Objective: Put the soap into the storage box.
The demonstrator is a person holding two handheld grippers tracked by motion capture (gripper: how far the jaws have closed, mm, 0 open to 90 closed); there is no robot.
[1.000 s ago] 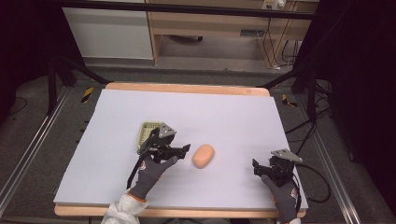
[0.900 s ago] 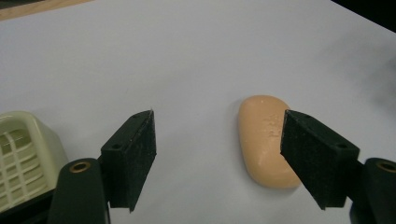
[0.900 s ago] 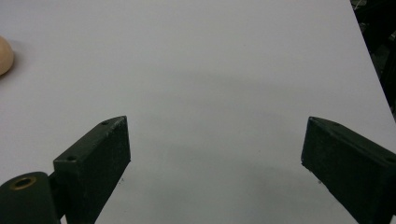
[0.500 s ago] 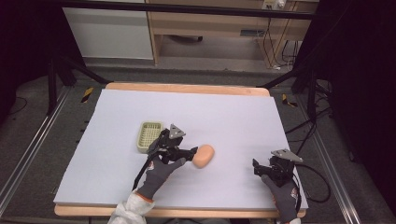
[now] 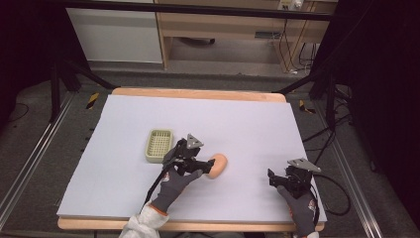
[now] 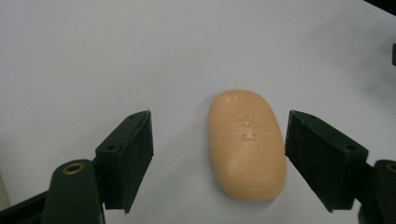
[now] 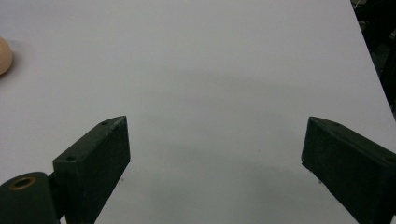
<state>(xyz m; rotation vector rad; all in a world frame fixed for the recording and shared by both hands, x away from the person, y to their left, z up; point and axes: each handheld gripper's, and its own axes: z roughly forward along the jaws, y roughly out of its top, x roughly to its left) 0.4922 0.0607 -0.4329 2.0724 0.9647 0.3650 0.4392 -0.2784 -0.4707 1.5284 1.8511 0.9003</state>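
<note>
Soap lies just right of the basket, my left gripper at it. Left gripper view: soap between jaws just spreading, untouched. Right gripper view: jaws spread, soap far left.

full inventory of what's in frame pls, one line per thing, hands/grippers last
soap bar: 1, peach-orange oval, lying flat on the sheet right of centre near the front; between the left gripper's jaws, pads not touching it.
soap dish: 1, pale yellow-green, slotted, rectangular tray on the sheet, left of the soap bar, apart from it.
sheet: 1, pale lilac-white, covers most of the table top.
table: 1, light wood, edge showing at the far and near sides.
left gripper: 1, black, jaws open and just been opening, soap bar between them.
right gripper: 1, black, jaws open, nothing between them, over bare sheet at the front right.
gloved hands: 2, dark grey, one on each gripper.
</note>
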